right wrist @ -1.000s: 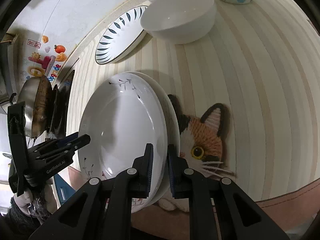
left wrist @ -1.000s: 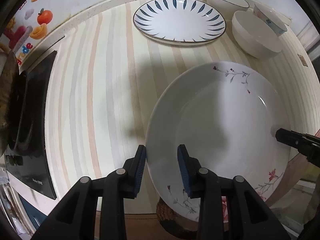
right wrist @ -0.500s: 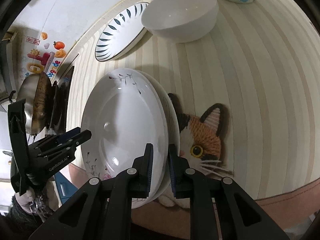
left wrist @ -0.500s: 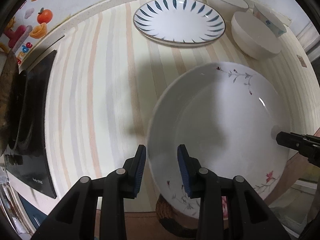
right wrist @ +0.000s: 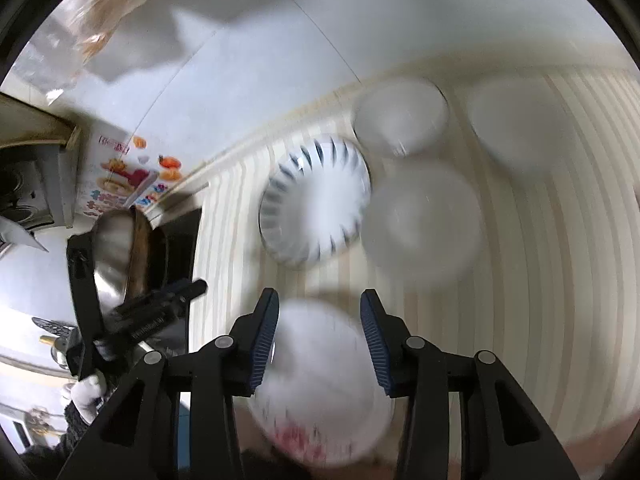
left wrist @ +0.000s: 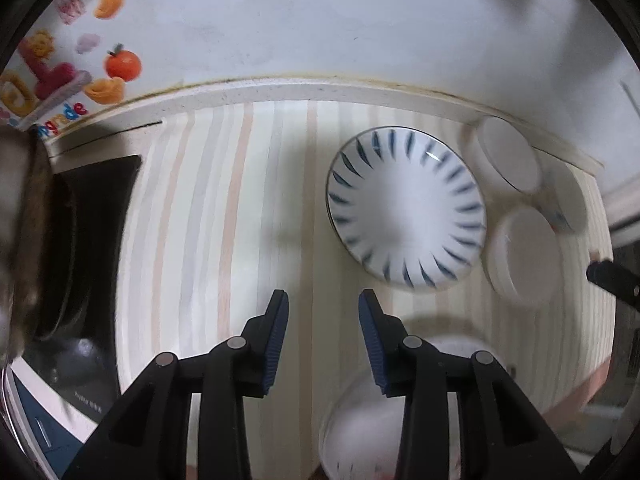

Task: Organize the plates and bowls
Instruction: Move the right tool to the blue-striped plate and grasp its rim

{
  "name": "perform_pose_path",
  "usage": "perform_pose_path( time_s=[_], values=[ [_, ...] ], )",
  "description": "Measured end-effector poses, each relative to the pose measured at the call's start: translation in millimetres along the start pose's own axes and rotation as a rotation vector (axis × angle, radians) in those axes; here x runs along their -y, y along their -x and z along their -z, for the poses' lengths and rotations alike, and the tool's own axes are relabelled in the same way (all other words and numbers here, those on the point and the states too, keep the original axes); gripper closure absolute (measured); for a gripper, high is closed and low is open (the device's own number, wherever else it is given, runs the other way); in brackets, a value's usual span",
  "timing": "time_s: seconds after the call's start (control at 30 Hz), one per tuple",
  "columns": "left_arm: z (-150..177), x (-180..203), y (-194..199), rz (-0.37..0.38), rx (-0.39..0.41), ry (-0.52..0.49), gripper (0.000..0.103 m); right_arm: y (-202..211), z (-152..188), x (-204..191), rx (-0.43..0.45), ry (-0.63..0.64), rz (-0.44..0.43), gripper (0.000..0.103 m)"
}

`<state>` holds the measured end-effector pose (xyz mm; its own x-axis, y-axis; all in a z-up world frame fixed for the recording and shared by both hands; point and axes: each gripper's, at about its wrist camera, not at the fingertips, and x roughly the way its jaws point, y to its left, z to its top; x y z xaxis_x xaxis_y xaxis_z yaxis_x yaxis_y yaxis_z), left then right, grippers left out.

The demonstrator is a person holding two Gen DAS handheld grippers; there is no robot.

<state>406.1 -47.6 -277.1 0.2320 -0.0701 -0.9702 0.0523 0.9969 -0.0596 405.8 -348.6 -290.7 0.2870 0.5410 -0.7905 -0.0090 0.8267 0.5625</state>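
Both grippers had just let go of the white flower-printed plate (right wrist: 320,384), and both had lifted clear of it. A second earlier the left gripper (left wrist: 323,336) straddled that plate's near rim and the right gripper (right wrist: 319,336) was pinched shut on the opposite rim; now the jaws of each had just been opening and stood apart with nothing pressed between the pads. In the left wrist view only striped counter (left wrist: 224,220) showed between the blue pads. In the right wrist view the plate lay blurred below and behind the open jaws, apart from them. The plate rested at the near edge of the counter, apparently on the stack beneath it, though blur prevented confirming the seating. The white plate with blue radial dashes (left wrist: 406,208) sat farther back, with three white bowls (left wrist: 524,256) just beside it toward the wall. Judged from this layout, the flowered plate's placement was complete, and the blue-dashed plate and the bowls remained to be gathered.
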Motion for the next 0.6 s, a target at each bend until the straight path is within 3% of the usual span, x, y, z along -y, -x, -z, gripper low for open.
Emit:
perform_pose_path(
  time_s=[0.13,0.23,0.37,0.6],
  values=[
    [-33,-2,-38,0.004,-0.067,0.037,0.069,-54,-61,-4,-0.085,0.026,0.014,0.057],
    [-46,-3,-56,-0.003,-0.097,0.045,0.069,-97,-90,-4,-0.177,0.066,0.091,0.057],
    [-58,-8,-82,-0.012,-0.143,0.064,0.069,-138,-108,0,-0.286,0.106,0.173,0.057],
    [-64,-10,-105,0.028,-0.188,0.074,0.068,-170,-119,7,-0.362,0.112,0.284,0.057]
  ],
)
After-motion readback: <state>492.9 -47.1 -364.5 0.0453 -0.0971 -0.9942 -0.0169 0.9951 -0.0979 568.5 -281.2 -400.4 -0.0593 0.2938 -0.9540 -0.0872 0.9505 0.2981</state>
